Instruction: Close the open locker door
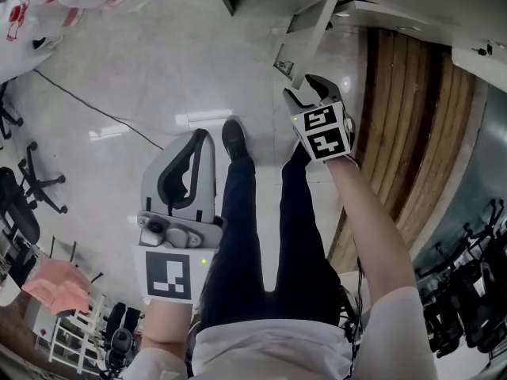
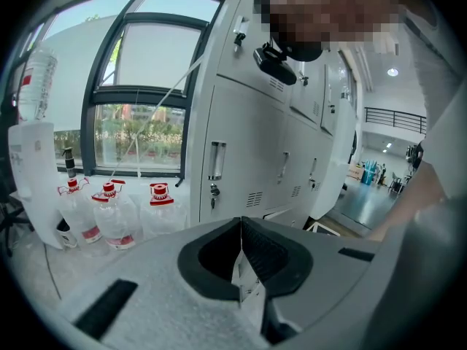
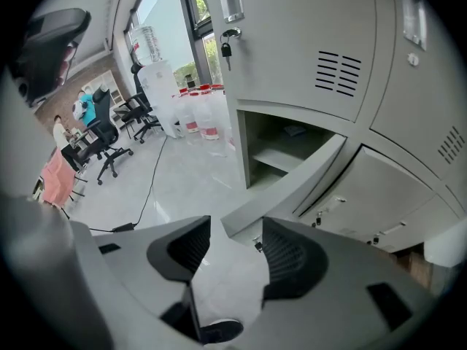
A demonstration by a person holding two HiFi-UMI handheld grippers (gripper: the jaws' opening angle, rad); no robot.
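Note:
The open locker door (image 3: 306,177) swings out from a low compartment (image 3: 281,148) of the grey lockers (image 3: 328,57); its free lower corner sits just beyond the gap of my right gripper (image 3: 235,233), which is open and holds nothing. In the head view that door (image 1: 310,30) is a slanted grey panel just ahead of the right gripper (image 1: 309,93). My left gripper (image 1: 198,139) hangs lower, beside my left leg, away from the door. In its own view the left gripper (image 2: 241,232) is shut and empty, facing closed lockers (image 2: 248,144).
Several large water bottles (image 2: 109,210) and a water dispenser (image 2: 29,173) stand by the window. Office chairs (image 3: 109,133) and a cable (image 1: 95,109) are on the pale floor to the left. A wooden strip (image 1: 404,133) runs along the right.

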